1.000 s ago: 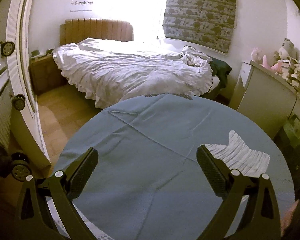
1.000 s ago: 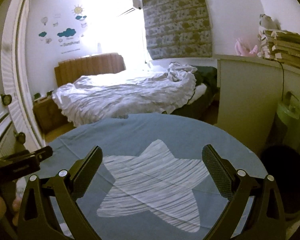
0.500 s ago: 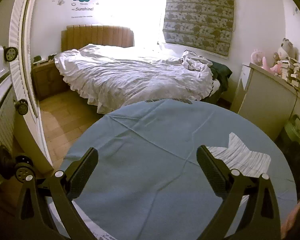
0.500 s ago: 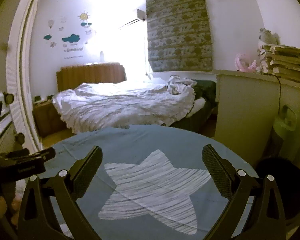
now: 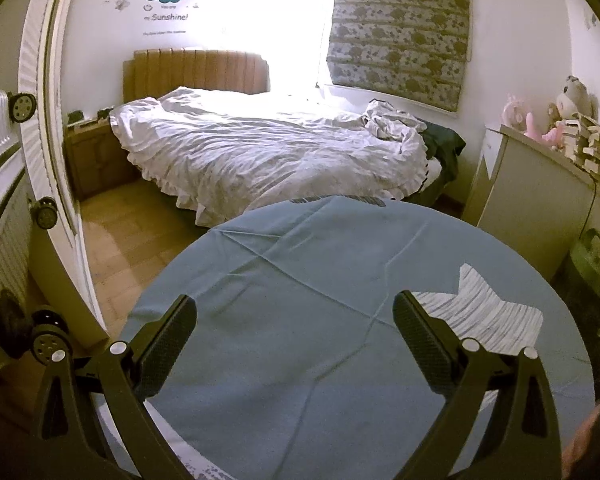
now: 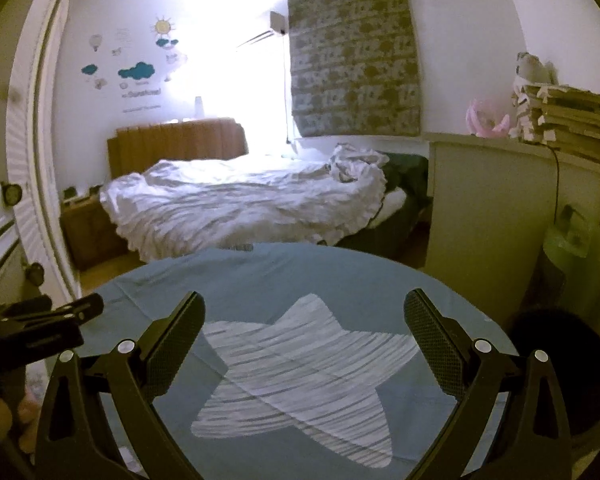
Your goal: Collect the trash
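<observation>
Both grippers have lifted slightly over the round blue-clothed table (image 5: 300,340), revealing more of the bed (image 5: 268,152) beyond. The left gripper (image 5: 294,332) and right gripper (image 6: 304,326) gape wide, holding nothing. No trash is visible; the dark bin (image 6: 580,368) sits near right.
</observation>
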Demonstrator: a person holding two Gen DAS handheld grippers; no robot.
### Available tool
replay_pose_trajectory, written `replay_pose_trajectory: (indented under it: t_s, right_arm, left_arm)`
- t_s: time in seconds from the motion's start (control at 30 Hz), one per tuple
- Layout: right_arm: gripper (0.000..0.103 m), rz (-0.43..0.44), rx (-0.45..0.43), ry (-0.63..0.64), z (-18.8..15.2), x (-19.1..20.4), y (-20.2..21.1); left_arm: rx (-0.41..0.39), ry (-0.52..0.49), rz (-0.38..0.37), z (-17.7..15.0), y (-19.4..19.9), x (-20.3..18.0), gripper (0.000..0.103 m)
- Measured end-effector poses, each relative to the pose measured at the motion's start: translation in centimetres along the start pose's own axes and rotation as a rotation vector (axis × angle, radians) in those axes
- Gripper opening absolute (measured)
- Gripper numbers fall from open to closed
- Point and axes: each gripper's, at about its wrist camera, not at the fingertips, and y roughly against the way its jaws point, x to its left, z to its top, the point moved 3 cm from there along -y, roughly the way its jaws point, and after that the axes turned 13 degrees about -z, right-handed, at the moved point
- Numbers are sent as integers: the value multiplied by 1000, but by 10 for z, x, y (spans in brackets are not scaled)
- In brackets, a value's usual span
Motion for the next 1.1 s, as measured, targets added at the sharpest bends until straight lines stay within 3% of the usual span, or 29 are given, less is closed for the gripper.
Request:
replay_pose_trajectory:
  t_s: [1.1]
  right_arm:
    - [98, 1, -12, -8, 2, 2, 1]
  left_arm:
    - [-6, -14, -16, 0, -2, -3, 98]
